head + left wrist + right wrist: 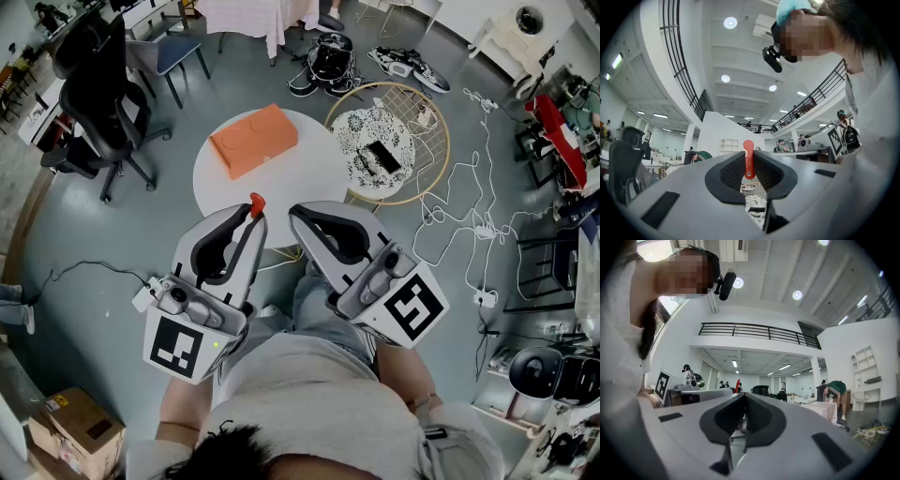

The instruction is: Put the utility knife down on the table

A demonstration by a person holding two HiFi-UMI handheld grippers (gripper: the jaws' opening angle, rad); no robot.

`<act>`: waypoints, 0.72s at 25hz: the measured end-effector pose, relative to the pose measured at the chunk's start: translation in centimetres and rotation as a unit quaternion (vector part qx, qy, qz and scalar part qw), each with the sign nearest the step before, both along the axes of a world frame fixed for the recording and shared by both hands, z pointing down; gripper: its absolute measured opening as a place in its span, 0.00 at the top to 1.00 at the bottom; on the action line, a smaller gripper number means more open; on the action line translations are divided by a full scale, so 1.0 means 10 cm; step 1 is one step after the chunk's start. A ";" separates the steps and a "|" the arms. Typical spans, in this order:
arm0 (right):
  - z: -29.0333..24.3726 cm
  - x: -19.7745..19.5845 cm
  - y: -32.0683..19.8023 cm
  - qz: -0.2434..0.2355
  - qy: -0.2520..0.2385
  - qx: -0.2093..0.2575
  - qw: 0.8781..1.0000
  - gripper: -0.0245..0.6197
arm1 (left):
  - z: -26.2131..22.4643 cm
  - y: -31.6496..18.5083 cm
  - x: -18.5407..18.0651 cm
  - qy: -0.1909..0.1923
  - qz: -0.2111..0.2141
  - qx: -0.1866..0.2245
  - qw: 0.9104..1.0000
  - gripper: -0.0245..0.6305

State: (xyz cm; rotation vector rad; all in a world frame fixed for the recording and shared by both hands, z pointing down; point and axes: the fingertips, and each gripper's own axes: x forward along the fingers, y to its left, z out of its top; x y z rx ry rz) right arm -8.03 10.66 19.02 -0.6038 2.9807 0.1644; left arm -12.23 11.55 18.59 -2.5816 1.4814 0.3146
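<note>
The utility knife (255, 202) is a slim red-orange piece that sticks up from the tips of my left gripper (251, 217), which is shut on it. In the left gripper view the knife (748, 159) stands upright between the black pads, and the left gripper (748, 165) points out over the room. My right gripper (298, 217) is just to the right of it, held close to the person's body, with the jaws shut and nothing between them (743, 401). The round white table (309, 178) lies below and ahead of both grippers.
An orange box (253, 139) lies on the white table's far left. A wire-rimmed round table (441, 141) with a patterned top and a black item (382, 157) stands to the right. A black office chair (94, 94) is at the left, and cables (469, 206) trail on the floor at the right.
</note>
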 end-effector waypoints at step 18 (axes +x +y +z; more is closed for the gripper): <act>0.05 0.10 -0.26 0.026 -0.010 -0.017 0.999 0.95 | 0.06 -0.26 0.09 0.006 0.021 -0.006 1.000 0.88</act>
